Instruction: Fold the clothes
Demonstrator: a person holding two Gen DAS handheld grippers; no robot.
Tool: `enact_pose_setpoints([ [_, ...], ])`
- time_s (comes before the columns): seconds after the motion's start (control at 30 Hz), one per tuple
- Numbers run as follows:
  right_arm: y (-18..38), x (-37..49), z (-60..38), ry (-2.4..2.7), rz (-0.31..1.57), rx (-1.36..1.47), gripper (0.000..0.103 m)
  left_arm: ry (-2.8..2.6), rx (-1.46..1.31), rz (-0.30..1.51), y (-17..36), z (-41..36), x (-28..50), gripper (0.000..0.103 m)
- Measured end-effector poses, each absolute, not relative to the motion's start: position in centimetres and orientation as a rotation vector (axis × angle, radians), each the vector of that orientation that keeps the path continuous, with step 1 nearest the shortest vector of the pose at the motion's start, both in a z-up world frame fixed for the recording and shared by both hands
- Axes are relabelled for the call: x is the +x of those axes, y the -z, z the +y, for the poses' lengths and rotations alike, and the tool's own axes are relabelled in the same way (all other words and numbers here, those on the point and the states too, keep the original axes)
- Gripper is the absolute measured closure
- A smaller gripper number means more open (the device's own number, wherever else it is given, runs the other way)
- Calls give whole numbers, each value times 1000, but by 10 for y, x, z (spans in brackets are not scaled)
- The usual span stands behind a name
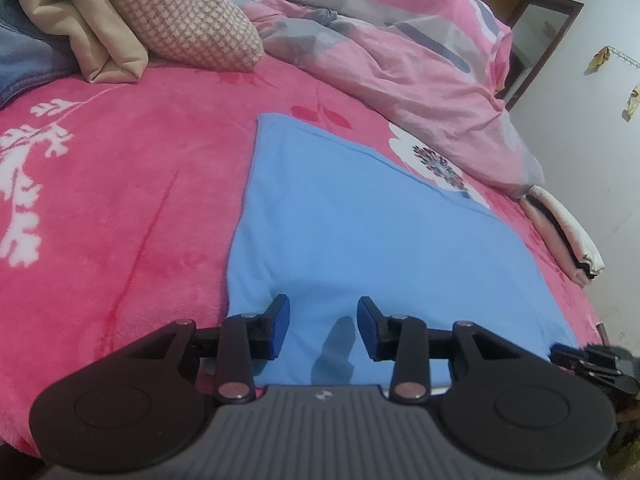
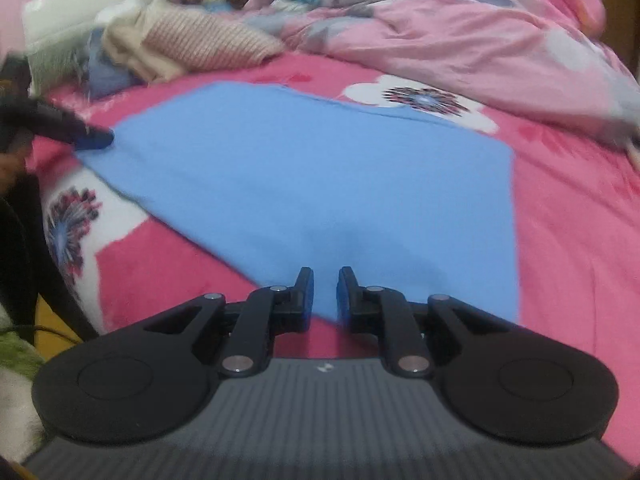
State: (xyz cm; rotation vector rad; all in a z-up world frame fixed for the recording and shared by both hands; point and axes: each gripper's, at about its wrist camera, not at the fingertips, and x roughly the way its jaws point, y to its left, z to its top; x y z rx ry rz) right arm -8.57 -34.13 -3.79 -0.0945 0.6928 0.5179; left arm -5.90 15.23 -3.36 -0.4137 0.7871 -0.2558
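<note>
Cloth (image 1: 360, 232) spread flat on blanket (image 1: 120, 200), which covers bed. Left gripper (image 1: 322, 320) set over cloth's near edge, cloth seen between parted jaws. Right gripper (image 2: 325, 292) set over near corner of cloth (image 2: 300, 168), jaws narrowly parted. Left gripper (image 2: 94, 138) seen at cloth's far-left corner in right wrist view. Quilt (image 1: 400, 60) heaped behind and right of cloth. Pillow (image 1: 188, 12) and folded garments (image 1: 80, 32) piled behind, left. Folded item (image 1: 568, 236) laid at bed's right edge.

Home bedroom, pink bedspread (image 1: 120, 200), rumpled duvet (image 1: 400, 60), pillow (image 1: 188, 16)
</note>
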Motion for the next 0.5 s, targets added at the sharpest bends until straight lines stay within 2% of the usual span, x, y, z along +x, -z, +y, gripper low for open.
enact_pose_setpoints([
  [0.13,26,-116,-373,-383,720,-72,89,260,-426,784,35,154,-58,64],
  [0.2,17,-118,-379,-378,669,-16,89,257,-432,782,35,153,-57,64],
  [0.33,11,-85,-364,-457,547,61,89,233,-433,774,34,148,-58,64],
  [0.5,37,-39,-344,-446,599,1,89,220,-425,762,34,144,-59,62],
])
